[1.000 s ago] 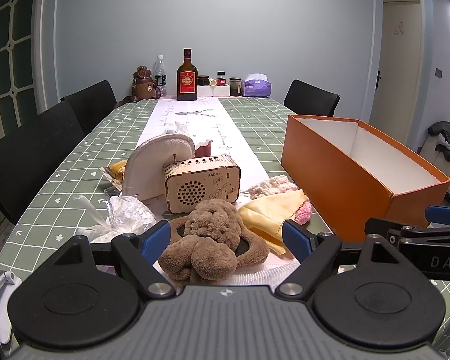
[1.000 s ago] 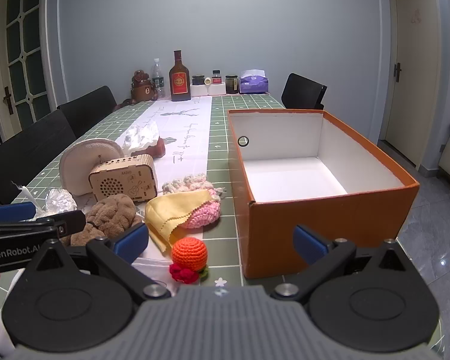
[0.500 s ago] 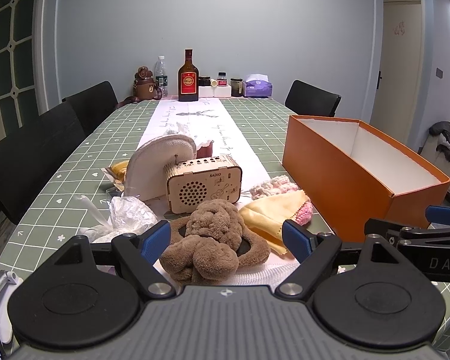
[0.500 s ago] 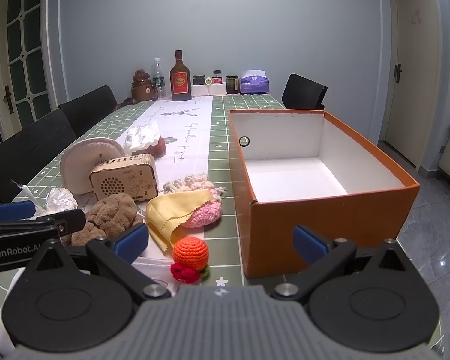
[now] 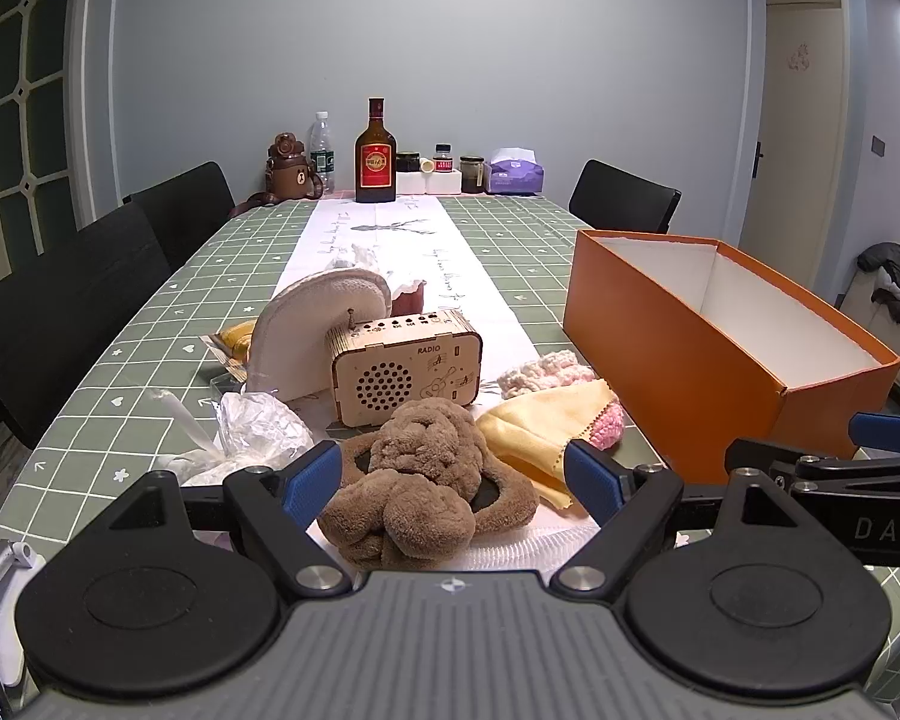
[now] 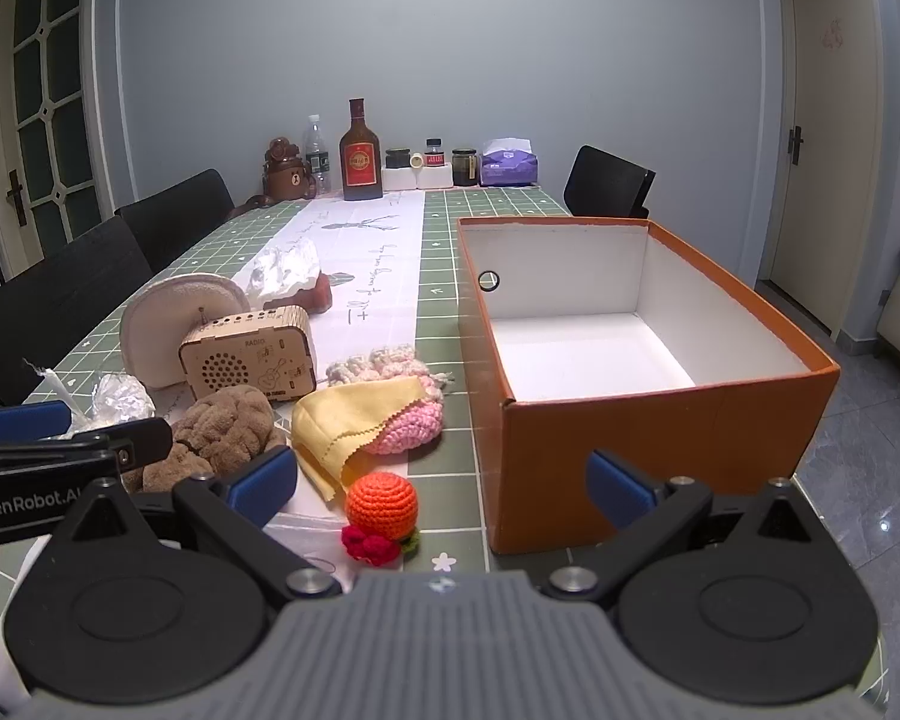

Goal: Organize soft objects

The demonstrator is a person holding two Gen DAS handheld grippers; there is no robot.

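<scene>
Left gripper (image 5: 453,477) is held low over the near end of the table (image 5: 150,324), jaws spread wide, nothing pinched; the brown plush toy (image 5: 426,480) is framed between its blue fingertips (image 5: 309,480), no contact seen. Right gripper (image 6: 441,480) is likewise spread and empty, held just beside the left one (each is seen at the edge of the other's view). Between the right fingertips (image 6: 264,480) an orange crochet ball (image 6: 382,501) with a red and green crochet bit at its base is seen lying on the tablecloth, close to the near corner of the orange box (image 6: 660,438).

The box is open-topped, white inside, empty, set on the right side of the table. A yellow cloth (image 6: 348,420) is draped over a pink crochet piece (image 6: 408,429), with a cream crochet piece (image 6: 384,360) just behind; all lie between the plush toy and the box. A wooden radio (image 5: 405,372) stands upright right behind the plush toy, and a white pad (image 5: 312,330) is leaned against its left side. A crumpled clear plastic bag (image 5: 252,426) lies left of the toy. A bottle (image 5: 375,156), jars and a tissue box (image 5: 516,171) are lined up at the far end. Black chairs are set along the left side.
</scene>
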